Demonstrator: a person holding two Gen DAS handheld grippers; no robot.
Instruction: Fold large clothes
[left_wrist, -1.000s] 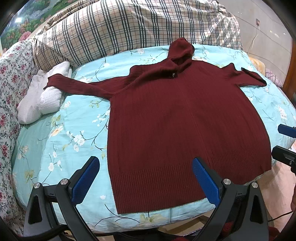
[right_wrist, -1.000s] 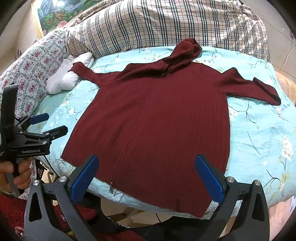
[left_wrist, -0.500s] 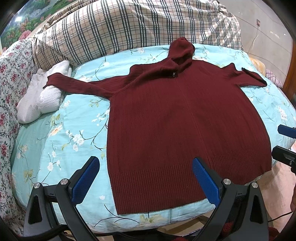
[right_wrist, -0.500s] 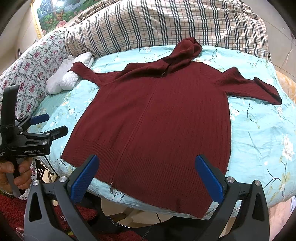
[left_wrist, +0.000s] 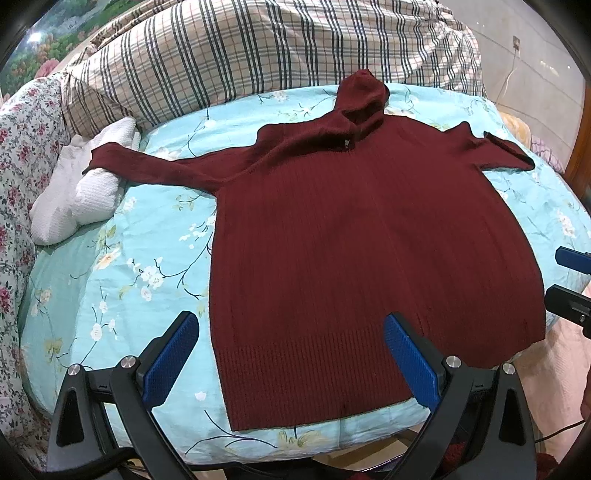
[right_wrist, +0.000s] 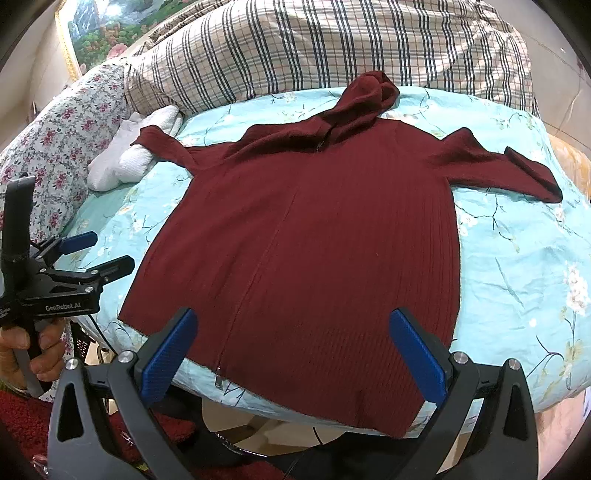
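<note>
A dark red hooded zip sweater (left_wrist: 354, 236) lies flat and spread out on the bed, hood toward the pillows, both sleeves stretched sideways; it also shows in the right wrist view (right_wrist: 314, 243). My left gripper (left_wrist: 291, 354) is open and empty, hovering over the sweater's hem near its left corner. My right gripper (right_wrist: 295, 350) is open and empty above the hem near the zip end. The left gripper also shows at the left of the right wrist view (right_wrist: 96, 254), and the right gripper at the right edge of the left wrist view (left_wrist: 570, 280).
The bed has a light blue floral sheet (left_wrist: 122, 258). A white knitted cloth (left_wrist: 77, 192) lies under the left sleeve end. A plaid duvet (left_wrist: 258, 48) is piled at the back, a floral pillow (right_wrist: 62, 147) at the left. The bed's near edge drops to the floor (right_wrist: 258, 432).
Almost nothing has changed; both grippers hold nearly still over the hem, and the sweater has not moved.
</note>
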